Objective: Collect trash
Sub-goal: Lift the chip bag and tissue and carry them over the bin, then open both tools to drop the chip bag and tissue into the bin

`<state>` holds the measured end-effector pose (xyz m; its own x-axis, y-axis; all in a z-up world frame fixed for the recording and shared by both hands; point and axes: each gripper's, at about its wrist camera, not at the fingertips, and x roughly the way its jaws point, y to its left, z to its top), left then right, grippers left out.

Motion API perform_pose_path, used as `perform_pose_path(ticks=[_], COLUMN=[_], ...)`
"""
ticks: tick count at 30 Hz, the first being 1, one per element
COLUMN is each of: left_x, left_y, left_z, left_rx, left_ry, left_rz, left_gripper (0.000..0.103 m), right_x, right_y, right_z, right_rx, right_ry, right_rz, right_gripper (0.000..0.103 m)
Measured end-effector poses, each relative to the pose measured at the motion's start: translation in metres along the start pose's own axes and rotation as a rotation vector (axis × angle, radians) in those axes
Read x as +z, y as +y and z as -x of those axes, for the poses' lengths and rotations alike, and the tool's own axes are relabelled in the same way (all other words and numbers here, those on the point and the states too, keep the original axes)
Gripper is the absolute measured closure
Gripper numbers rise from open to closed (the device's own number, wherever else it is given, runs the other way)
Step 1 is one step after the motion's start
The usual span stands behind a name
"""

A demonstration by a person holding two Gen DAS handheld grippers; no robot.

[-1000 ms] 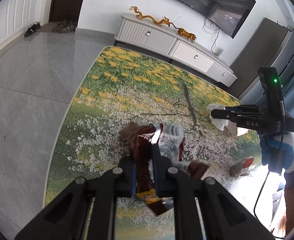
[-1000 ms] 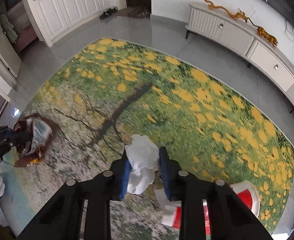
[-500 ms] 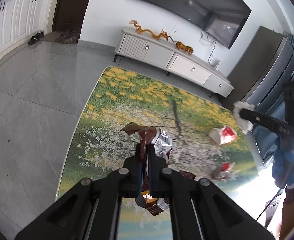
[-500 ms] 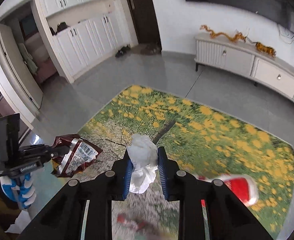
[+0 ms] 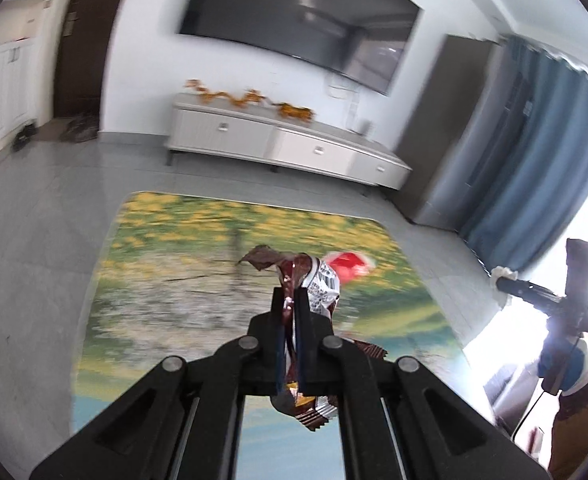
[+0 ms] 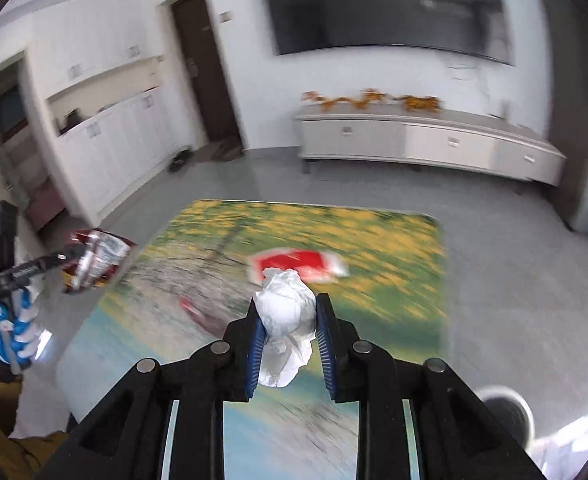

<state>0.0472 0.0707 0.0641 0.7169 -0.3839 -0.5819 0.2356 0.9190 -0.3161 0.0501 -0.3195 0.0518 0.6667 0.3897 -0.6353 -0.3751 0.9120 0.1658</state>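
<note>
Pinching a brown snack wrapper (image 5: 318, 284), the left hand-held gripper (image 5: 291, 312) has its jaws pressed nearly together on the foil, lifted above the rug (image 5: 166, 272). The right hand-held gripper (image 6: 288, 322) clamps a crumpled white tissue (image 6: 286, 312) between its blue pads (image 6: 256, 340), also held off the floor. A red-and-white packet (image 6: 294, 266) lies on the rug beyond both, with a smaller red scrap (image 6: 192, 308) nearer.
</note>
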Motion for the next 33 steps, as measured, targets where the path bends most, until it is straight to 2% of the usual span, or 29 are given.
perform_pose_path(ticks=[5,10,14,20,28,33], left_x=[0.002,-0.001,-0.014,-0.036,-0.067,-0.084], left_y=[-0.081,-0.174,-0.250,-0.332,-0.399,-0.423], left_z=[-0.030,-0.074,-0.125,-0.197,-0.279,-0.318], left_rx=[-0.116,-0.209,-0.251,-0.259,-0.253,-0.242], left_ry=[0.075,0.161,0.253,0.370,0.478,0.513], left_rz=[-0.097,-0.212,-0.294,-0.372,-0.419,-0.415], left_gripper=[0.100,0.100,0.100,0.100,0.099,0.098], right_x=[-0.043,-0.093,-0.128,-0.167,-0.183,-0.186], right_y=[-0.067,-0.132,-0.176,-0.239,-0.286,-0.306], right_z=[0.053,0.077,0.082,0.080,0.058,0.048], right_rx=[-0.130,-0.223,-0.249,-0.257,-0.275,-0.308], right_ry=[-0.028,-0.006,0.003,0.014,0.053,0.069], right_rz=[-0.132,-0.266,-0.372,-0.513,-0.588,-0.626], right_gripper=[0.079,0.079,0.079,0.077,0.076,0.064])
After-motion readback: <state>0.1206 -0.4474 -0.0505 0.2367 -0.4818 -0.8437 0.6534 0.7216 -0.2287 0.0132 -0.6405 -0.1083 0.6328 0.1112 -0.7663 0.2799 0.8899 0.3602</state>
